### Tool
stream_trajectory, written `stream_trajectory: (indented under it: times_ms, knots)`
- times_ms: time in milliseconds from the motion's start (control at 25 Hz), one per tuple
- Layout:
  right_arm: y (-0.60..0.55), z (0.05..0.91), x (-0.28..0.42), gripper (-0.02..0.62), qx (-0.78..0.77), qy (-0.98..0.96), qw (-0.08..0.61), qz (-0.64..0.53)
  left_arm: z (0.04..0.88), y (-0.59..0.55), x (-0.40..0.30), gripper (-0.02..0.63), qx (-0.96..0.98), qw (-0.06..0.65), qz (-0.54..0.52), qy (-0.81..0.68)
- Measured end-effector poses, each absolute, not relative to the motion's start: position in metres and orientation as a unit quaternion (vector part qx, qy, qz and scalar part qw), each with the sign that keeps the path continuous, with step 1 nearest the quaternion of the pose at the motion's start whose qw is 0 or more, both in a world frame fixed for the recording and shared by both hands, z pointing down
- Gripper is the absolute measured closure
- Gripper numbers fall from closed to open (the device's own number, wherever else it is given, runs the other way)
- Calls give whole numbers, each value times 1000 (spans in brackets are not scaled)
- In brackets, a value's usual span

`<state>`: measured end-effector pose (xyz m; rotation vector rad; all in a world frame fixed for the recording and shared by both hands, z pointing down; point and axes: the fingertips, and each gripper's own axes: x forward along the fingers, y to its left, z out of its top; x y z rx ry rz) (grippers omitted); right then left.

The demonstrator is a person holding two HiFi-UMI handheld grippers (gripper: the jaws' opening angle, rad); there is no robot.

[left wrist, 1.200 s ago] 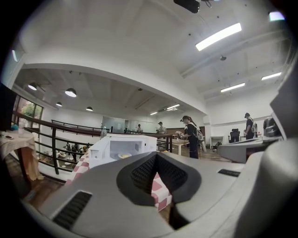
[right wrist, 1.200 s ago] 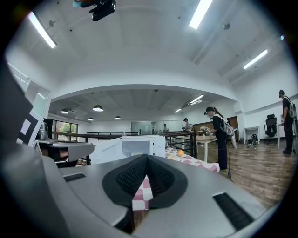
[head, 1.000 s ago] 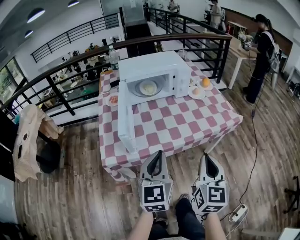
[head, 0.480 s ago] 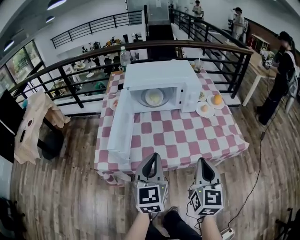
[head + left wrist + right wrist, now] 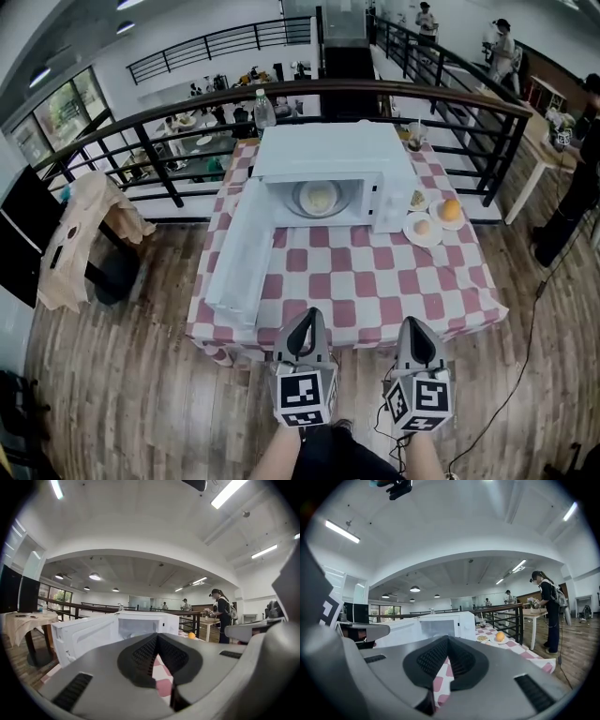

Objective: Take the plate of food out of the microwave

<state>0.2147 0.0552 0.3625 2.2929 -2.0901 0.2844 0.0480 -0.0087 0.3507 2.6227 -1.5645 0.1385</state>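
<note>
Although the microwave door (image 5: 242, 253) is open, the plate of food (image 5: 319, 198) sits inside and left gripper (image 5: 309, 316) and right gripper (image 5: 413, 324), both pinched closed and empty, hang short of the checkered table (image 5: 375, 281): reach, grab, pull-out all remain.

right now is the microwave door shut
No, the microwave door stands swung open at the left, and the plate of food shows inside.

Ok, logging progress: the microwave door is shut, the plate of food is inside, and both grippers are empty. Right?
No: the head view shows the microwave door open. The plate of food is inside; left gripper and right gripper are empty.
</note>
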Motion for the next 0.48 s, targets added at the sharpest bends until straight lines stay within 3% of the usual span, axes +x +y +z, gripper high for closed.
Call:
stream_trajectory:
  times_ms: [480]
  knots:
    - [26, 382, 218, 572, 725, -679, 8, 112, 357, -33, 45, 575, 845, 52, 49, -529]
